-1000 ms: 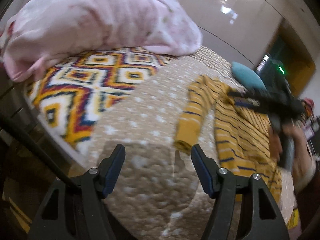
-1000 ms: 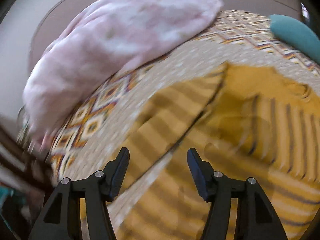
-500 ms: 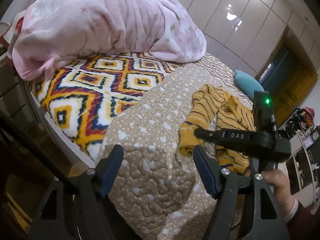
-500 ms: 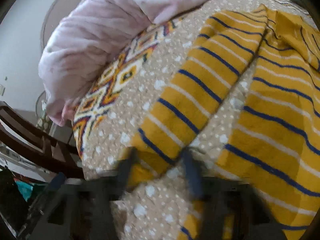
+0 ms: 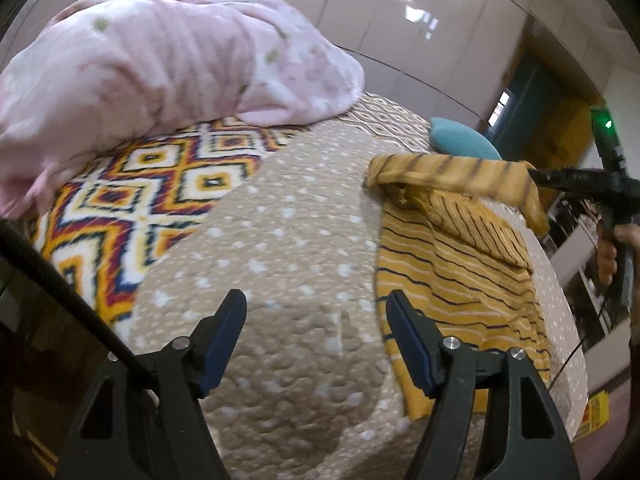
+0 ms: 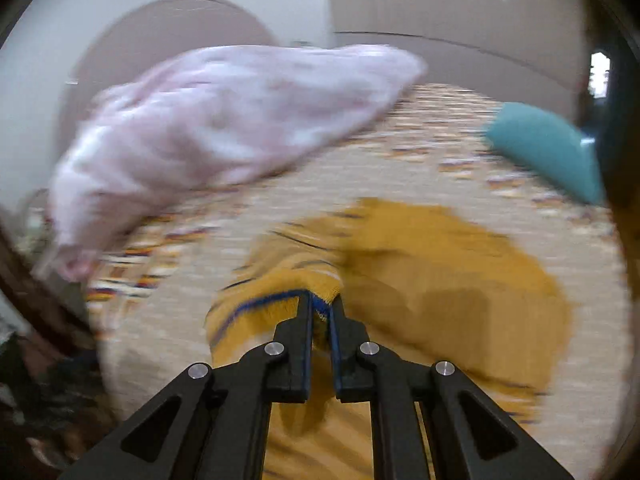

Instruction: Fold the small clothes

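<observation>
Both grippers are showing black triangulated frames: the left gripper (image 5: pixel 316 340) is wearing blue pads and silver screws, the right gripper (image 6: pixel 321 304) blue-edged fingers. At three o'clock, a green light is glowing.

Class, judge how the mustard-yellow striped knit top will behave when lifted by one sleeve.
The mustard-yellow striped knit top is likely floppy: its sleeve drapes from the right gripper. Probably light, since a cuff pinch raises it. It may drag and bunch across the quilted beige bedspread.
</observation>
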Action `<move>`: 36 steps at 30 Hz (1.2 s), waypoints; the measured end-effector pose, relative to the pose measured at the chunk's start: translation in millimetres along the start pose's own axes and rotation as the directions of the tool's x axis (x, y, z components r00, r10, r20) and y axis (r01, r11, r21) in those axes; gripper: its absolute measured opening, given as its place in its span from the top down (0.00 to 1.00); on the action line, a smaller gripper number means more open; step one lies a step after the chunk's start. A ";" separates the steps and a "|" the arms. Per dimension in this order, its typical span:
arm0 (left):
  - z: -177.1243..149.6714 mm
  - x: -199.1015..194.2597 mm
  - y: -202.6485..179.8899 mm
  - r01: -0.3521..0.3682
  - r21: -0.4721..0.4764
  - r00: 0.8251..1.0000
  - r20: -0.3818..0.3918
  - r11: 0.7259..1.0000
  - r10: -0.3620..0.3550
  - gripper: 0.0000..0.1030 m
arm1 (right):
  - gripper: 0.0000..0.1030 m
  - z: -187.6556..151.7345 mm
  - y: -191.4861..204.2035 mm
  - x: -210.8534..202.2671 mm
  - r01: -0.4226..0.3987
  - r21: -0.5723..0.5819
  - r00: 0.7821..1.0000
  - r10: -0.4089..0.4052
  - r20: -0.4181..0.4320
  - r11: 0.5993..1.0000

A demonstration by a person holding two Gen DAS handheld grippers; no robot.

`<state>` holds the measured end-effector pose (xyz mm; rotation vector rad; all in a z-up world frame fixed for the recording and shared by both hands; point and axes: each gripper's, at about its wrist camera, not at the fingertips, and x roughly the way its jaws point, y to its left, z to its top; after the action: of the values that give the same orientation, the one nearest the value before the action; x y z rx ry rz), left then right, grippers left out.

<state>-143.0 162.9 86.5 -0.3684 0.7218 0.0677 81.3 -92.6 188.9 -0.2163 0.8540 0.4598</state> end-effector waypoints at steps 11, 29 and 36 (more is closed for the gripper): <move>0.3 44.8 -52.9 0.057 0.097 0.994 -0.099 0.994 -0.048 0.29 | 0.50 -73.6 -166.3 25.7 0.342 0.219 0.938 -0.316 -0.142 0.914; -16.2 106.7 -75.4 0.058 0.112 0.968 -0.250 0.992 -0.028 0.29 | 0.49 -117.5 -199.5 65.5 0.162 0.526 0.985 -0.164 -0.043 0.835; -14.7 107.9 -68.5 0.071 0.111 0.967 -0.253 0.991 -0.041 0.29 | 0.73 -101.2 -201.4 103.0 0.389 0.381 0.918 -0.323 -0.229 0.839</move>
<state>-58.4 86.8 26.5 -0.2846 0.9604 -0.0769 166.6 -275.6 45.2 -0.0087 1.0200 -0.1022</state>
